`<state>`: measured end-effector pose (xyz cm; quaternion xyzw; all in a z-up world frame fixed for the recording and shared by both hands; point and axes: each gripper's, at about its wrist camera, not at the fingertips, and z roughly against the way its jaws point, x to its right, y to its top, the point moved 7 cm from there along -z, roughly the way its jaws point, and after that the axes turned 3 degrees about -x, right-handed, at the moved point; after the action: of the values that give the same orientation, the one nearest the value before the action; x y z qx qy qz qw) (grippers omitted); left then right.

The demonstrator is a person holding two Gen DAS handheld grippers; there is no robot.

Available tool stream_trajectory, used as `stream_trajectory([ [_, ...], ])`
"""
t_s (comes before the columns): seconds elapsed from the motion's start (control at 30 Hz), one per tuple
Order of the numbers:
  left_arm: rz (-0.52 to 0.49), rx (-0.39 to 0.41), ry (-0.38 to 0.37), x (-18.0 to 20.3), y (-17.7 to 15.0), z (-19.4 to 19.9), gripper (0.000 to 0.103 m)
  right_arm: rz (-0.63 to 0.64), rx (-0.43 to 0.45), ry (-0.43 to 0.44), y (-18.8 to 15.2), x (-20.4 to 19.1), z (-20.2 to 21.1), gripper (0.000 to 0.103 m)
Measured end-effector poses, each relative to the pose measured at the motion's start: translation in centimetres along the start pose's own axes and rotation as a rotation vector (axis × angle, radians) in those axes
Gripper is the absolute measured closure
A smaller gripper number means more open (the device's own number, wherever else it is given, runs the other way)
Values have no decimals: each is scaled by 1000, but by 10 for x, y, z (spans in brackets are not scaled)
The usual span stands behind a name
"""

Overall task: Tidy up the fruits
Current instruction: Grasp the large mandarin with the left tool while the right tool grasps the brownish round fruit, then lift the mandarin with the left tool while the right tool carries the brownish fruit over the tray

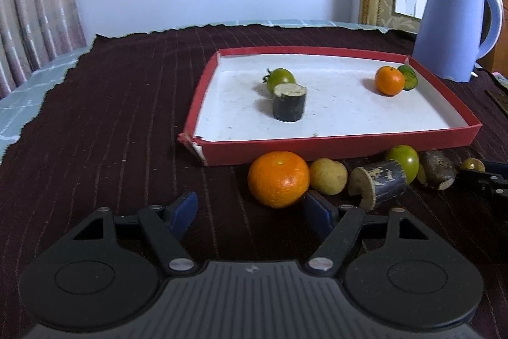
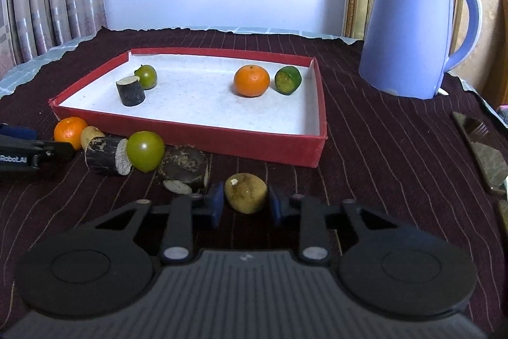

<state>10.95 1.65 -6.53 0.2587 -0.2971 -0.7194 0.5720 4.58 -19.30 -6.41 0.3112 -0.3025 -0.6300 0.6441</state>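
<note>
- Left claw: low over the surface, level, aimed at the shallow red cardboard tray w/ white floor. Jaws spread wide, released, holding nothing.
- Big round orange mandarin sits just ahead of the left claw, right of its centre line; the claw's right blue pad is close beside it, contact can't be told. Left pad well clear.
- Right claw: also low and level, pointing toward the tray's near wall. Jaws part open, one blue pad each side of a small yellow-brown round fruit; narrow gaps visible both sides, so not clenched, no grip.
- Yellow-brown fruit rests on the dark striped cloth on the surface, between the right claw's fingertips, pale spot on top.
- Ahead-left of right claw: brown root chunk, green tomato, dark cylinder stub lying on its side, long axis running roughly left-right, pale cut end facing right.
- In tray, beyond both claws: upright dark stub, green tomato behind it, small orange touching a cut green fruit, cut face toward the orange.
- Blue kettle far ahead-right of right claw.
</note>
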Motion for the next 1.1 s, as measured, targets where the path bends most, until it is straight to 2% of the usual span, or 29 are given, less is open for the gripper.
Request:
stream_trajectory([
  [0.1, 3, -8, -23, 3, 4, -5, 30, -13, 7, -1, 0, 3, 2, 75],
  [0.17, 5, -12, -28, 4, 6, -10, 41, -23, 9, -4, 0, 6, 2, 75],
  [0.27, 7, -19, -40, 5, 7, -13, 48, -38, 9, -1, -2, 8, 2, 75],
  [0.3, 2, -16, -58, 7, 7, -12, 61, -42, 10, -1, -2, 9, 2, 75],
  [0.57, 34, -23, -49, 7, 7, -8, 63, -50, 19, 0, -1, 10, 4, 75],
  [0.8, 70, -16, -5, 0, 9, 5, 63, -47, 25, -7, -3, 10, 6, 75],
  [1.1, 45, 29, 55, 14, 30, 20, 63, -23, 112, 5, 18, -3, 32, 75],
])
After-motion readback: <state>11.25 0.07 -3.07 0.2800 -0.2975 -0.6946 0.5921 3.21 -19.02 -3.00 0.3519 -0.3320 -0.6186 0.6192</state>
